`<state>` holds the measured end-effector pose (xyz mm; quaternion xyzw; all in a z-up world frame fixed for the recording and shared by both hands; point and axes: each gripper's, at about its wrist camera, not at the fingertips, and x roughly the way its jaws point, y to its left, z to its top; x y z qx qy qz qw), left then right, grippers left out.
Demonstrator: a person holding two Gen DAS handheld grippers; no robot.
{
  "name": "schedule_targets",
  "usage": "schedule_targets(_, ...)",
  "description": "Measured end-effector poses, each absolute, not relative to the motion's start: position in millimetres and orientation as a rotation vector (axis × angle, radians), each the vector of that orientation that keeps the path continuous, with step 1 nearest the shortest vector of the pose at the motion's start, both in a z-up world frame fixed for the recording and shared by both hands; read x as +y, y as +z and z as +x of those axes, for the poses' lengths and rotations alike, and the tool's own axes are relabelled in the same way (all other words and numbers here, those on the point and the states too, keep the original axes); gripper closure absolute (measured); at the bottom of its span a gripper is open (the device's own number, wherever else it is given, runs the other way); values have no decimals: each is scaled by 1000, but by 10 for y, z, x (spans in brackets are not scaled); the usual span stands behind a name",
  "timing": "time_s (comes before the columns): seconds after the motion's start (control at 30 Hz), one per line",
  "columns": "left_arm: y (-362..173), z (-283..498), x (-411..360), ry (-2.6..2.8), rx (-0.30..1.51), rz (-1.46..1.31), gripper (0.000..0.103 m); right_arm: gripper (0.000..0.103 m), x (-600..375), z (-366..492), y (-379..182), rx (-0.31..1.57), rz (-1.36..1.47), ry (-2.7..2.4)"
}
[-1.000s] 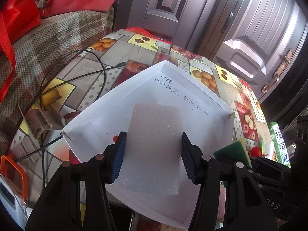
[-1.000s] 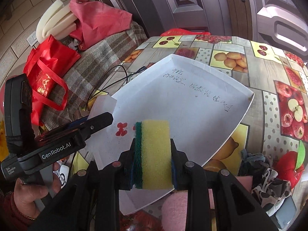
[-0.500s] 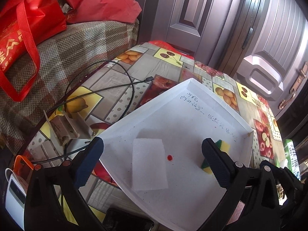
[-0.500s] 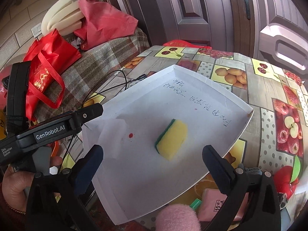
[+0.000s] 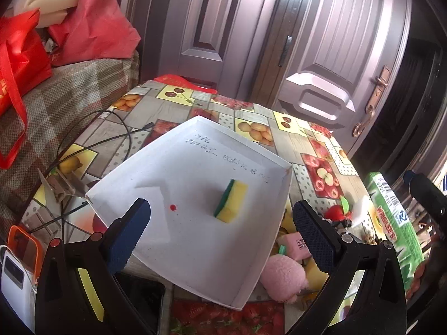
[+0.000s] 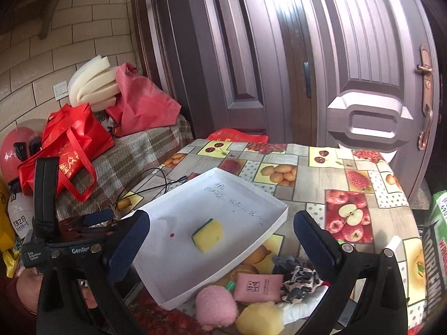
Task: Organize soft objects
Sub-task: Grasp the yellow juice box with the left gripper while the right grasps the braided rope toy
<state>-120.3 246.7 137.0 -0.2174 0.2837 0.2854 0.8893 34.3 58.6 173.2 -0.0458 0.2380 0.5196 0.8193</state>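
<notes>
A white tray [image 5: 279,201] [image 6: 268,229] lies on the fruit-patterned table. A yellow sponge with a green side [image 5: 230,201] [image 6: 208,236] rests loose on its floor. Left of it a white foam sheet [image 5: 156,201] barely shows against the tray. My left gripper [image 5: 220,236] hangs open above the tray's near side, holding nothing. My right gripper [image 6: 223,234] is open too, drawn back over the near right corner. Beside that corner lie a pink plush [image 6: 216,304], a pink pouch [image 6: 257,287], a yellow sponge lump [image 6: 259,319] and a patterned cloth [image 6: 299,279].
A black cable [image 5: 92,145] runs across the table left of the tray. A dark phone [image 5: 142,296] and a white power bank [image 5: 14,279] sit at the near left. A green Wrigley's pack [image 5: 391,223] stands on the right. Red bags [image 6: 69,145] lie on a covered seat.
Both grippers have gone from shut to wide open and pulled back and up. The left let go of the foam sheet and the right let go of the sponge; both now lie in the tray.
</notes>
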Motion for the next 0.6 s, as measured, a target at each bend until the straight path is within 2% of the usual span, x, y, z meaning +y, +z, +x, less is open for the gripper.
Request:
schedule_targets(0.13, 1227, -1014, 2081, 453, 664, -398, 0, 0, 67, 586, 1672, 531, -28, 969)
schedule_targets(0.43, 823, -569, 1006, 186, 837, -180, 0, 0, -797, 842, 1098, 686, 7, 736)
schedule_targets(0.6, 566, -373, 891, 234, 922, -189, 0, 0, -1046, 1002, 898, 741, -15, 638)
